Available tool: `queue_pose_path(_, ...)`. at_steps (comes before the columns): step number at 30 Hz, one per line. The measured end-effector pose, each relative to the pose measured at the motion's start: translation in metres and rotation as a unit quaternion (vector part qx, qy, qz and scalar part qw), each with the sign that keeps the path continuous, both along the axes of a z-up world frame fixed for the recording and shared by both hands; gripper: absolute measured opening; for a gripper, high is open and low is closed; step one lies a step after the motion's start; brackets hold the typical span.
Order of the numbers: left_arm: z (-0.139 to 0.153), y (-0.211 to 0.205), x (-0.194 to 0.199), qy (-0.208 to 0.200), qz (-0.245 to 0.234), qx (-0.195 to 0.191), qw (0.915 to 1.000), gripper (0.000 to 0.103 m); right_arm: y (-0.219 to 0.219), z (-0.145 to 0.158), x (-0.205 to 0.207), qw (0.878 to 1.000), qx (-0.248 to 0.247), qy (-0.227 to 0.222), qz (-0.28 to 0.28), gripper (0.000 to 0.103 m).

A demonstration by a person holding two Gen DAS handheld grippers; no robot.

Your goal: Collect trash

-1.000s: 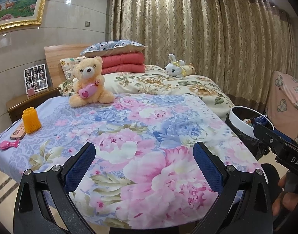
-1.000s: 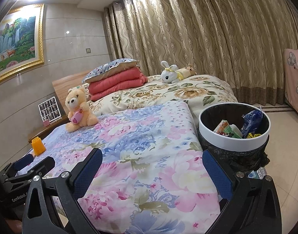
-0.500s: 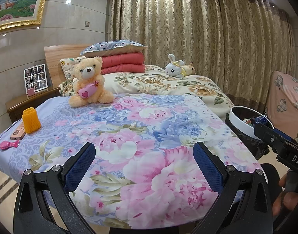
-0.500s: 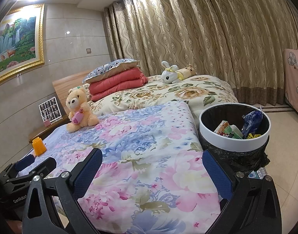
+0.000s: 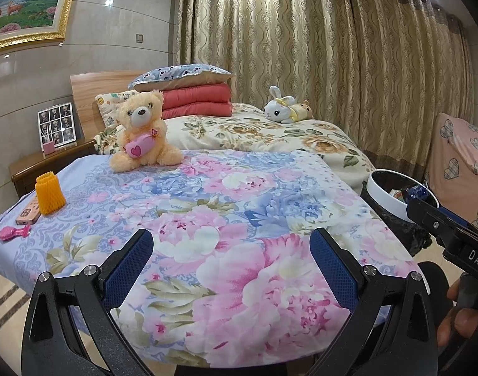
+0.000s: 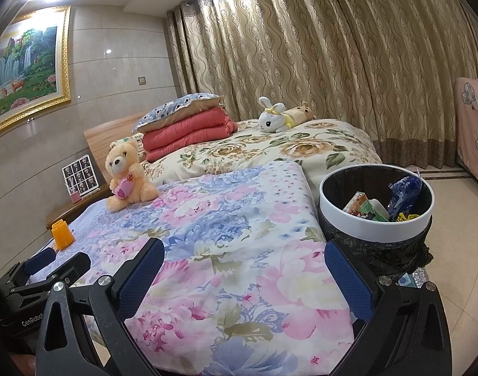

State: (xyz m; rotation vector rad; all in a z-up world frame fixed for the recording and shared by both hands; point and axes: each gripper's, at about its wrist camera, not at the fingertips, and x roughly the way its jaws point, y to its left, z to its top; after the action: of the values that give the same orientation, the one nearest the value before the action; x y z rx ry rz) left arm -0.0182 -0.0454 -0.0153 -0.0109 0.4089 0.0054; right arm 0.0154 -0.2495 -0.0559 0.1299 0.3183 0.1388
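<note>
Nothing's shifted over the last sec: floral bedspread (image 5: pixel 226 219) bare mid-way, teddy bear (image 5: pixel 141 131) at far edge, bin (image 6: pixel 376 219) w/ wrappers (image 6: pixel 368 208) inside off its right edge, orange foam sleeve (image 5: pixel 49 192), phone (image 5: pixel 28 212), pink comb (image 5: pixel 14 232) at left edge, my left gripper (image 5: pixel 231 269) & right gripper (image 6: pixel 243 279) both spread, holding nothing, path clear.

A home bedroom: bed (image 5: pixel 270 131), folded quilts (image 5: pixel 196 100), plush toys, drawn curtains (image 5: pixel 332 47).

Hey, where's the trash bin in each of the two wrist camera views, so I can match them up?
Left wrist: trash bin at the right edge, partly hidden by the right gripper.
Right wrist: trash bin right of centre, wrappers inside.
Shared landmark: teddy bear on the floral bedspread.
</note>
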Motion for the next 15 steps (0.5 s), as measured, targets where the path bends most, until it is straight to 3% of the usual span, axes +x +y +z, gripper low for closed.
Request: queue_pose_path(15, 0.0, -0.0002, 0.0, 0.0, 0.001, 0.0, 1.0, 0.102, 0.0, 0.0, 0.0002, 1.0, 0.0, 0.001, 0.0, 0.103)
